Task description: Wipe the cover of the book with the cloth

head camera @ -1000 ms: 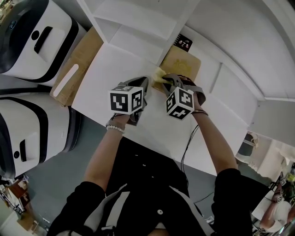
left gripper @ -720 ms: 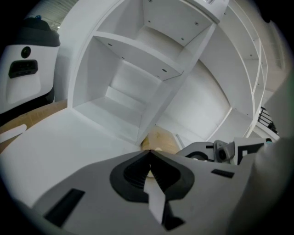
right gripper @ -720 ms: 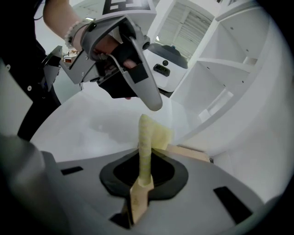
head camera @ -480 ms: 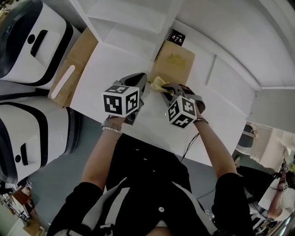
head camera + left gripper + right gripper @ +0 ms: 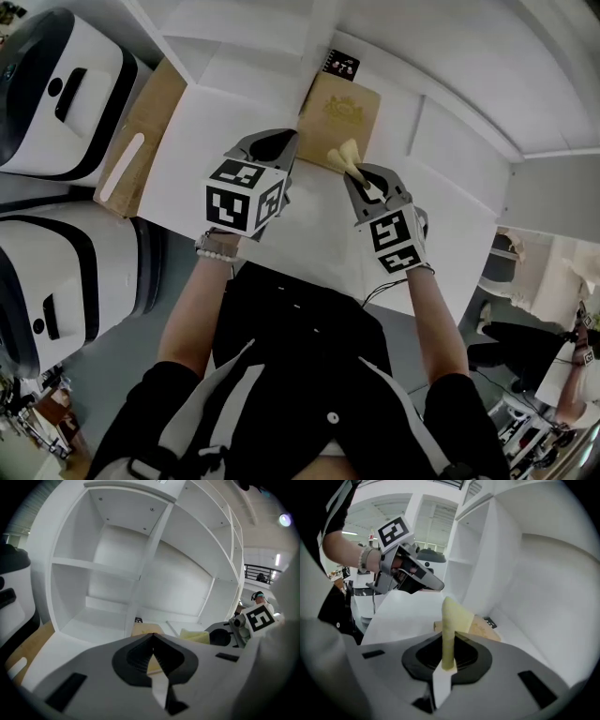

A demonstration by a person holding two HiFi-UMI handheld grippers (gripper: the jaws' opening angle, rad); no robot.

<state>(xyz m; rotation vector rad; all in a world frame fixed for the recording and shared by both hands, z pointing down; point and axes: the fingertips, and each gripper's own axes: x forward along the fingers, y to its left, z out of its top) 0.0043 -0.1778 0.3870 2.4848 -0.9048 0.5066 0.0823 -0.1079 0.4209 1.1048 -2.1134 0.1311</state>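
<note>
A tan book (image 5: pixel 339 114) lies flat on the white shelf board (image 5: pixel 225 122), in front of the shelf's upright. My right gripper (image 5: pixel 359 175) is shut on a yellow cloth (image 5: pixel 345 156), which hangs over the book's near edge. In the right gripper view the cloth (image 5: pixel 453 618) stands up as a folded strip from between the jaws, with the book (image 5: pixel 483 630) beyond it. My left gripper (image 5: pixel 284 148) is shut with nothing in it, just left of the book's near corner. Its closed tips (image 5: pixel 152 635) point at the book (image 5: pixel 142 630), and the cloth (image 5: pixel 197 636) lies to their right.
A small black marker card (image 5: pixel 340 65) lies behind the book. White shelf compartments (image 5: pixel 117 573) rise at the back. A brown board (image 5: pixel 141 141) rests at the shelf board's left edge, and two white-and-black machines (image 5: pixel 56 84) stand beyond it. A black cable (image 5: pixel 375 286) hangs off the near edge.
The right gripper has drawn back and to the right with the cloth, which now sticks up from its jaws. The left gripper has stayed shut near the book's near left corner.
</note>
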